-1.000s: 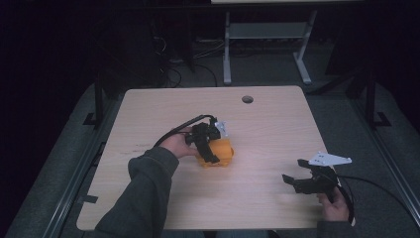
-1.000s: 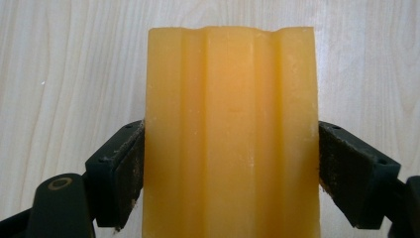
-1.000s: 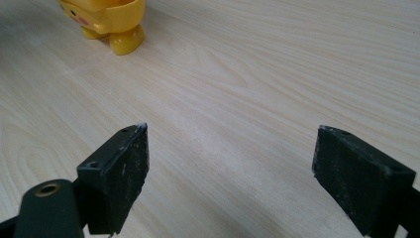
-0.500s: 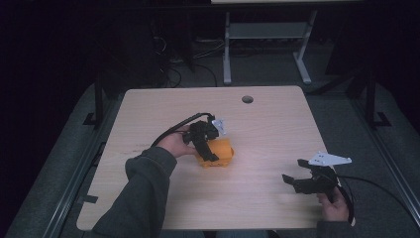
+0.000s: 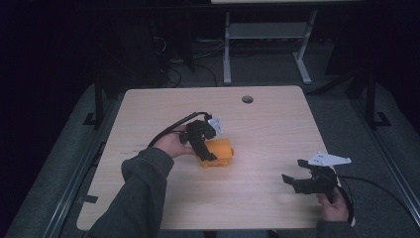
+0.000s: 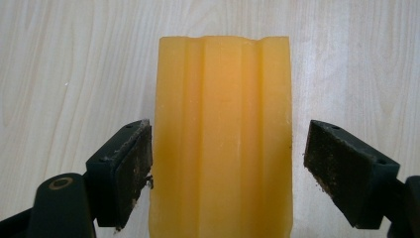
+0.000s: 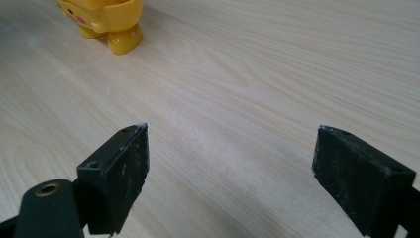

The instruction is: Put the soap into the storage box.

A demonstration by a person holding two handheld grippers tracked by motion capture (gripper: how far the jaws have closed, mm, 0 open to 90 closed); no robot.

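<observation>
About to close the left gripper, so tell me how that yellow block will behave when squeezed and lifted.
The yellow block looks smooth and waxy, so it may slip between the fingers. Its moulded ridges suggest stiff plastic, unlikely to flex. It lies flat on the table with straight sides, so it probably won't roll.

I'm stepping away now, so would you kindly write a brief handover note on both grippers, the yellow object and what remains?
Left gripper: open, jaws straddling the yellow object; one pad sits at its side, the other stands clear. No grip yet.
Right gripper: open, holding nothing, hovering over bare table near the person's right edge.
The yellow object sits on the table near the middle, not lifted.
Done: left gripper lined up around it.
Left: probably close the left jaws and lift; the right gripper has no part yet.
</observation>
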